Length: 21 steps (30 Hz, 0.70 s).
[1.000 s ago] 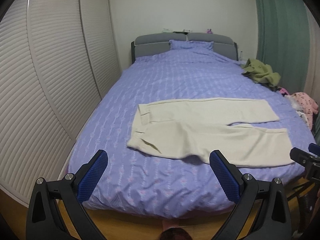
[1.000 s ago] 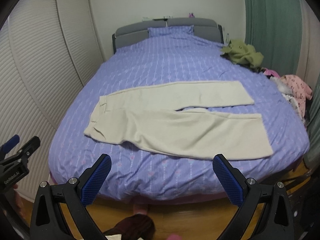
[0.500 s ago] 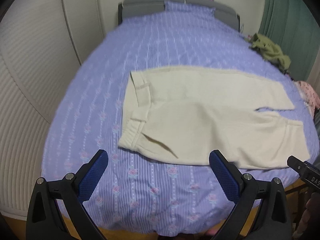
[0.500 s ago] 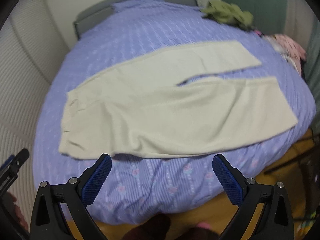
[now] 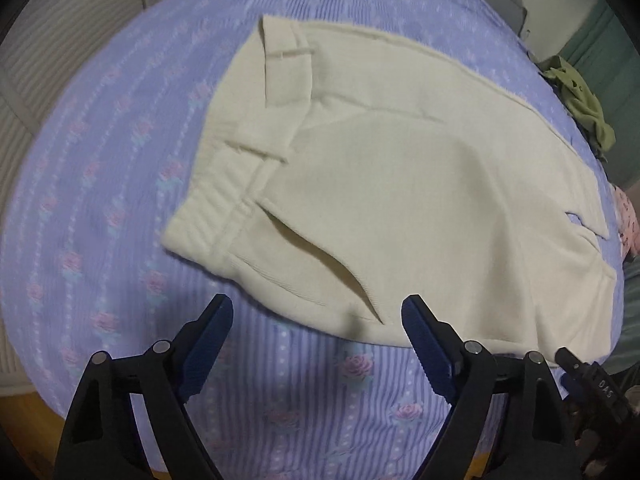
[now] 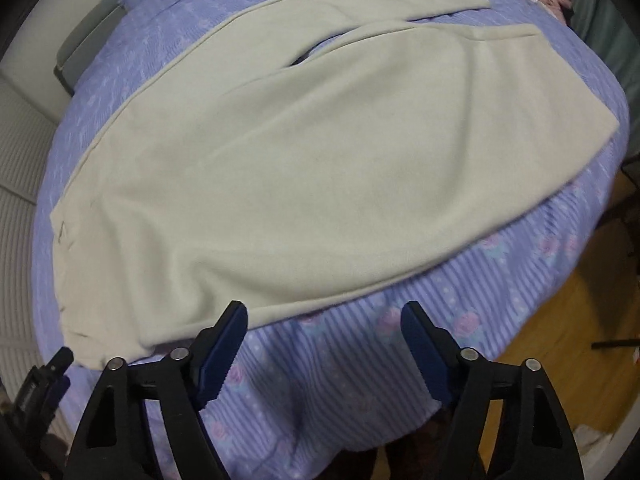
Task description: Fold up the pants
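Since a second ago I have come down close over the bed [image 5: 100,184]; the headboard and wardrobe have slid almost out of sight, and the pants [image 5: 400,184] now fill both views. They lie flat along the bed's near edge, cream, soft and finely ribbed, with a gathered waistband [image 5: 208,216] and a gaping slant pocket. My left gripper [image 5: 318,344] hangs spread just before the pocket's hem; my right gripper [image 6: 324,344] hangs spread at the near leg's edge. The bedcover is lilac, striped, dotted with roses. Olive clothing [image 5: 580,100] lies crumpled at the far right edge.
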### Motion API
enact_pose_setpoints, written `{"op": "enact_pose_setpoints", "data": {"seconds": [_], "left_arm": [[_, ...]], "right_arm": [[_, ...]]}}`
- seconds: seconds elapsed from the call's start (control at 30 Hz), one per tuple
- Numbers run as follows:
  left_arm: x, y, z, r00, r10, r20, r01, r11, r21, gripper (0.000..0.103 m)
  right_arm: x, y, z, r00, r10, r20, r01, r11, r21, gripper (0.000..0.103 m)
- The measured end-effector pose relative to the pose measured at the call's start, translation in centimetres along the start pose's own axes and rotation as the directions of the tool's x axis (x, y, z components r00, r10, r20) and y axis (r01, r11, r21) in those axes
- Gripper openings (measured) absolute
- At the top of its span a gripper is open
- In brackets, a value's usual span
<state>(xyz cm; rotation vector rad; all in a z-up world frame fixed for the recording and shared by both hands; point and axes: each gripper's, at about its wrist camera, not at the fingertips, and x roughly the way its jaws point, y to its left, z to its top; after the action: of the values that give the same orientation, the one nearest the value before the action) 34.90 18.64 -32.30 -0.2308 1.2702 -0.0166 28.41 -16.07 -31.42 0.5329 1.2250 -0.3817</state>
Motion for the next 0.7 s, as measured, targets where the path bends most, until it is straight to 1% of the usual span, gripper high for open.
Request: {"op": "enact_pose_setpoints", "data": {"seconds": [0.1,0.13,0.2,0.23,0.27,0.3,0.33,0.37,0.4,0.43,0.47,0.5,0.53,0.57,0.6,0.7], "left_arm": [[2.0,0.5,0.0,0.999,-0.002,-0.038,0.0,0.998,-0.066,0.086],[2.2,0.4,-0.1,0.999,0.001,-0.046,-0.004,0.998,-0.07,0.085],[3.4,0.4,-0.2,0.997,-0.002,-0.074,-0.004,0.996,-0.085,0.077],[4.0,0.4,-0.3,0.995,-0.016,-0.097,0.007,0.996,-0.095,0.069],[4.2,0.3,-0.3,0.994,-0.024,-0.104,0.013,0.995,-0.1,0.061],[4.2,0.2,-0.3,0.994,-0.032,-0.105,0.021,0.995,-0.102,0.057],[4.0,0.0,-0.3,0.994,-0.039,-0.104,0.028,0.995,-0.099,0.047],[3.7,-0.4,-0.2,0.993,-0.047,-0.106,0.037,0.995,-0.092,0.032],[3.7,-0.4,-0.1,0.993,-0.053,-0.108,0.043,0.995,-0.091,0.025],[3.3,-0.7,0.2,0.994,-0.031,-0.106,0.021,0.995,-0.095,0.012],[3.0,-0.9,0.3,0.994,-0.026,-0.103,0.016,0.996,-0.092,0.011],[2.9,-1.0,0.6,0.995,-0.026,-0.1,0.017,0.996,-0.088,0.01],[2.0,-1.3,0.7,0.996,-0.018,-0.09,0.011,0.997,-0.078,0.01],[1.0,-1.6,0.9,0.997,-0.014,-0.075,0.009,0.998,-0.07,0.01],[0.2,-1.7,0.8,0.998,-0.011,-0.064,0.007,0.998,-0.064,0.009],[-3.5,-2.6,1.8,1.0,0.008,0.009,-0.007,0.999,-0.033,0.009]], "right_arm": [[1.5,-0.7,0.1,1.0,0.017,-0.014,-0.016,0.997,0.069,0.077],[1.9,-0.9,0.1,1.0,0.01,-0.015,-0.008,0.997,0.079,0.076],[2.7,-1.2,0.1,1.0,-0.002,-0.017,0.003,0.997,0.077,0.073],[3.2,-1.5,0.0,1.0,-0.009,-0.022,0.011,0.997,0.078,0.073],[3.7,-1.5,0.1,1.0,-0.016,-0.027,0.018,0.997,0.078,0.073],[4.2,-1.6,0.3,0.999,-0.027,-0.034,0.03,0.997,0.078,0.073],[4.6,-1.9,0.4,0.999,-0.027,-0.039,0.03,0.996,0.081,0.073],[4.9,-2.0,0.6,0.999,-0.02,-0.044,0.023,0.996,0.082,0.071],[5.2,-2.1,0.9,0.999,-0.013,-0.047,0.017,0.997,0.079,0.061],[5.2,-2.1,1.3,0.999,-0.011,-0.051,0.015,0.997,0.071,0.051],[5.0,-2.0,1.7,0.998,-0.019,-0.053,0.022,0.998,0.06,0.045],[4.8,-2.1,1.9,0.998,-0.024,-0.051,0.026,0.998,0.051,0.033],[4.1,-2.0,2.2,0.998,-0.03,-0.047,0.032,0.999,0.034,0.029],[3.2,-1.7,2.6,0.999,-0.031,-0.035,0.032,0.999,0.017,0.019],[1.6,-1.4,3.2,1.0,-0.025,-0.003,0.025,1.0,-0.017,0.015],[-2.8,-0.2,5.2,0.995,-0.02,0.096,0.029,0.995,-0.095,0.014]]}}
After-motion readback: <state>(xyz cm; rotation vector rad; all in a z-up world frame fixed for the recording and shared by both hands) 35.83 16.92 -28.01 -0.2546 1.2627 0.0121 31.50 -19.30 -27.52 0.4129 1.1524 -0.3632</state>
